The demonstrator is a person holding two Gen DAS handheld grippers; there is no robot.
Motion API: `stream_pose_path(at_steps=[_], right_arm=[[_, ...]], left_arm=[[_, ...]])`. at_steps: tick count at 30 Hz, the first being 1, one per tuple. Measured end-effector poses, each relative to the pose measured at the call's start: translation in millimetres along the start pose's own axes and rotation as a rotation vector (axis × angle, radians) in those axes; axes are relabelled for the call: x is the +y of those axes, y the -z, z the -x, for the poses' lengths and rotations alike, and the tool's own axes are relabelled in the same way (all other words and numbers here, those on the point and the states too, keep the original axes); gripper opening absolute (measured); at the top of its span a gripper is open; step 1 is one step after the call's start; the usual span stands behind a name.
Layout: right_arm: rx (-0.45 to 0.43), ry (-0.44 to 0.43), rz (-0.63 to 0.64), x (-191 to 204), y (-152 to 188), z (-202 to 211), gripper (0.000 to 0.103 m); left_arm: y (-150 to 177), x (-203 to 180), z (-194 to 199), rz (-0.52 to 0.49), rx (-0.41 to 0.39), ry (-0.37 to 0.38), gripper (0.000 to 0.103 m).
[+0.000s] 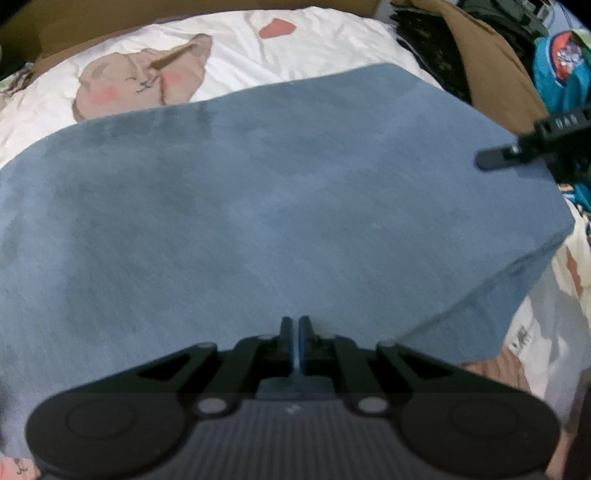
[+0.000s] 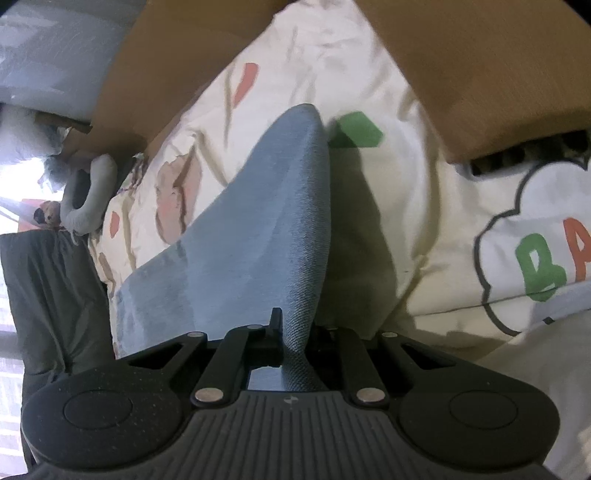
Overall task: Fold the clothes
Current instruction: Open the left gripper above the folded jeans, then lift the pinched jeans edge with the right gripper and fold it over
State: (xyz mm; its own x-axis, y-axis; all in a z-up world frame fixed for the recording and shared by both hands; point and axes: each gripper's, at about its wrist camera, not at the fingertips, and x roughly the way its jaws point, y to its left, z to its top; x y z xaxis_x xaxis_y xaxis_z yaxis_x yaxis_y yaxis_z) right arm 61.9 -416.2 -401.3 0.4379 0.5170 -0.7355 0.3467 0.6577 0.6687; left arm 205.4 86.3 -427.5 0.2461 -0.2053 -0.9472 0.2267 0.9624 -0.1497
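A blue cloth [image 1: 280, 206] is lying spread across a white printed bedsheet [image 1: 236, 55], and two hand-held grippers are working on it, one at each side.

From the left wrist camera, the left gripper [image 1: 294, 328] is pointing steeply down at the near part of the cloth. Its jaws are clenched tight together, with only a thin blue line showing between the two fingers. That line may be a pinch of fabric or just the finger padding; the blur is making it hard to tell. The cloth looks flat and smooth here, which suits a garment being squared up for a fold.

At the right edge of the same view, the right gripper [image 1: 495, 157] is reaching in over the cloth's far corner.

From the right wrist camera, the right gripper [image 2: 295, 325] is grasping the blue cloth [image 2: 273, 229]. A ridge of fabric is running up between its fingers and standing clear of the bedsheet [image 2: 373, 229], casting a shadow to the right. Holding the edge raised like this probably lets that side be carried over the flat part to make the fold.

Counted: one blue cloth, two grippers, one bedsheet. On the sheet, the left view is showing one cartoon bear [image 1: 144, 79] and one red patch [image 1: 277, 28]; the right view is showing one green patch [image 2: 354, 130] and one cloud shape with letters [image 2: 543, 243]. A brown headboard [image 2: 476, 62] is standing behind the bed, and a pile of dark clothing [image 2: 59, 295] is sitting at the left.
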Motion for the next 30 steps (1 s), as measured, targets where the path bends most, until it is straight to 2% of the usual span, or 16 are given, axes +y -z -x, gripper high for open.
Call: stream_pose_path(at_steps=[5, 8, 14, 23, 28, 30], right_arm=[[0.012, -0.006, 0.061, 25.7, 0.5, 7.8, 0.006], [0.016, -0.006, 0.094, 41.3, 0.0, 12.5, 0.006], [0.030, 0.003, 0.159, 75.2, -4.1, 20.2, 0.006], [0.095, 0.051, 0.269, 126.4, -24.5, 20.7, 0.006], [0.129, 0.073, 0.342, 162.1, -30.9, 17.0, 0.006], [0.140, 0.083, 0.365, 174.4, -31.2, 15.5, 0.006]], left_arm=[[-2.7, 0.7, 17.1, 0.031, -0.044, 0.047, 0.010], [-5.3, 10.9, 30.6, 0.046, -0.091, 0.028, 0.016], [-4.1, 46.5, 52.1, 0.156, -0.163, 0.005, 0.026], [3.5, 85.3, 84.8, 0.246, -0.268, -0.055, 0.033], [17.5, 104.0, 97.8, 0.335, -0.310, -0.080, 0.034], [24.2, 111.4, 102.7, 0.374, -0.324, -0.095, 0.041]])
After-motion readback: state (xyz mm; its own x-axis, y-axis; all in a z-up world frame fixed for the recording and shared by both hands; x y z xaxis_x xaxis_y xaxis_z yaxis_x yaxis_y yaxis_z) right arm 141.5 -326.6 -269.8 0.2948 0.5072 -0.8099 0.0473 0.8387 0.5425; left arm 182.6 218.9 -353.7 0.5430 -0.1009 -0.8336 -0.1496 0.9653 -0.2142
